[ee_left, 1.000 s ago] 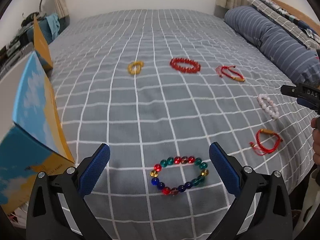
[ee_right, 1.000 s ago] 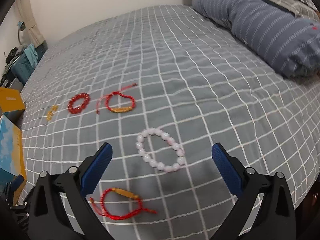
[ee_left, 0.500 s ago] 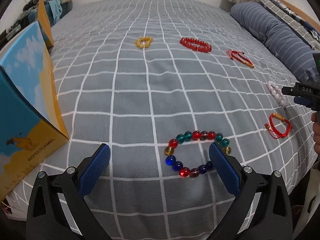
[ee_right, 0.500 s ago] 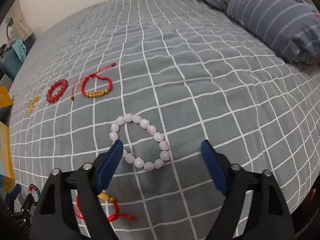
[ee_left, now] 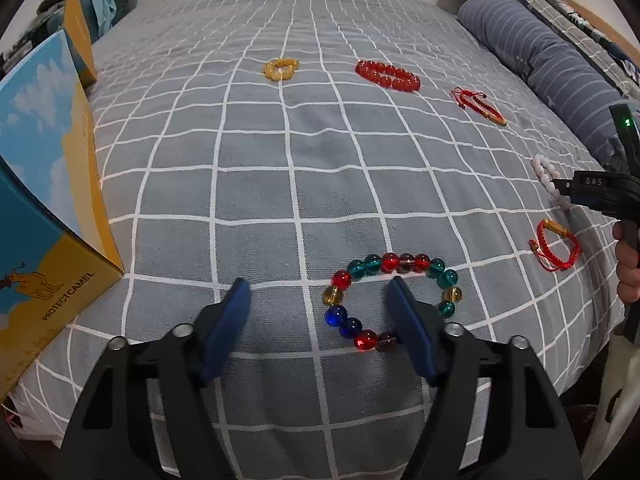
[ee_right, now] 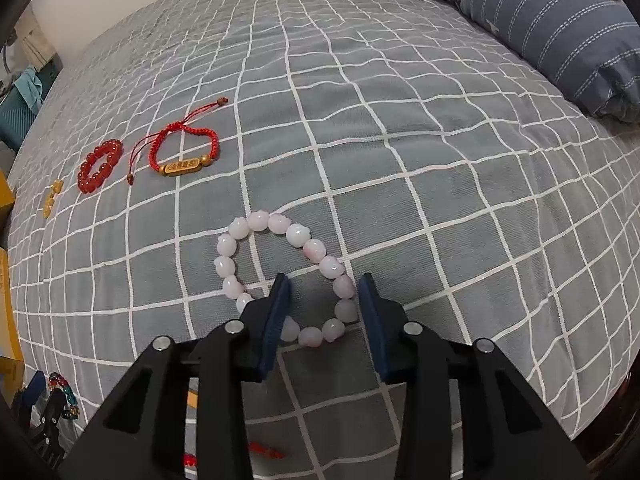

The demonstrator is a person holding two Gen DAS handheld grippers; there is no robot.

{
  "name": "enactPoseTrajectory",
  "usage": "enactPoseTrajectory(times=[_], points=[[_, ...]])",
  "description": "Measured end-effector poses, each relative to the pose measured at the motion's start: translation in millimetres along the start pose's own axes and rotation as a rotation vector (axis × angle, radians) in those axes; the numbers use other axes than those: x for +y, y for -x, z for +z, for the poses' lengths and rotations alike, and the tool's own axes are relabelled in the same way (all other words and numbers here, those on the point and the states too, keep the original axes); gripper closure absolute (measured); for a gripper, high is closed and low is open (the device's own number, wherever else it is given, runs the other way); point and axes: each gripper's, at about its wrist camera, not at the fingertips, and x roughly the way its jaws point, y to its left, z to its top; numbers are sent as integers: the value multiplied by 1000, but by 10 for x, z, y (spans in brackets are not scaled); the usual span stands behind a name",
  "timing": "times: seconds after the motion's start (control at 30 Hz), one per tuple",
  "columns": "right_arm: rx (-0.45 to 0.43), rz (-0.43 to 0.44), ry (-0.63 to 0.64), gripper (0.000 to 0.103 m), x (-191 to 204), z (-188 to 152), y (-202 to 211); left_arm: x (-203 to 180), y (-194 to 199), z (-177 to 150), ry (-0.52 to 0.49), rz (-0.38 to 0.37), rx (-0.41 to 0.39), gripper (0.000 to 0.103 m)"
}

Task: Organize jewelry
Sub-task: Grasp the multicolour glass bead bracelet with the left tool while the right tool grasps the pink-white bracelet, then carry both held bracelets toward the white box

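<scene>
Both tongs have dropped toward the bed (ee_left: 304, 184) and begun to narrow since a second ago, when they hung wide apart above the checked grey cover.

The left tongs (ee_left: 318, 312) are closing over the multicoloured glass-bead bracelet (ee_left: 394, 300). One blue pad has come down inside the loop, the other stands outside it on bare cover, so the bracelet's near-left arc of beads lies between them. The pads do not yet press on it.

The right tongs (ee_right: 324, 312) are closing faster and stand much narrower. They straddle the near-right arc of the pink bead bracelet (ee_right: 280, 276), with a few beads between the pads and a small gap still showing on either side.

Neither bracelet has left the bed, so both pick-ups are probably about to complete together. Farther up the cover lie the yellow bead bracelet (ee_left: 281, 69), the red bead bracelet (ee_left: 388, 75) and a red cord bracelet with a gold bar (ee_right: 184, 156), untouched. Another red cord bracelet (ee_left: 555, 245) lies near the bed's edge, and a blue-and-yellow box (ee_left: 48, 208) stands open at the left, a likely destination.
</scene>
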Motion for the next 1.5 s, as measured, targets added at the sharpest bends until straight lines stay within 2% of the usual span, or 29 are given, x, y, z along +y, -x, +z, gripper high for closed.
enactPoseTrajectory(times=[0.1, 0.17, 0.33, 0.37, 0.57, 1.03, 1.5], points=[[3, 0, 5, 81, 19, 16, -10, -9, 2, 14, -1, -1, 12, 55], [5, 3, 4, 84, 24, 24, -16, -14, -1, 26, -4, -3, 18, 62], [7, -5, 2, 91, 50, 38, -23, -53, 3, 51, -21, -3, 31, 89], [6, -7, 3, 92, 55, 39, -20, -54, 5, 57, -21, -2, 32, 92], [-34, -20, 3, 92, 51, 71, 111, -59, 89, 107, -22, -45, 32, 94], [-122, 22, 1, 92, 114, 91, 510, -80, 462, 211, -32, -60, -46, 94], [-189, 36, 42, 92, 304, -1, 831, -21, 708, 256, -23, -23, -111, 94]])
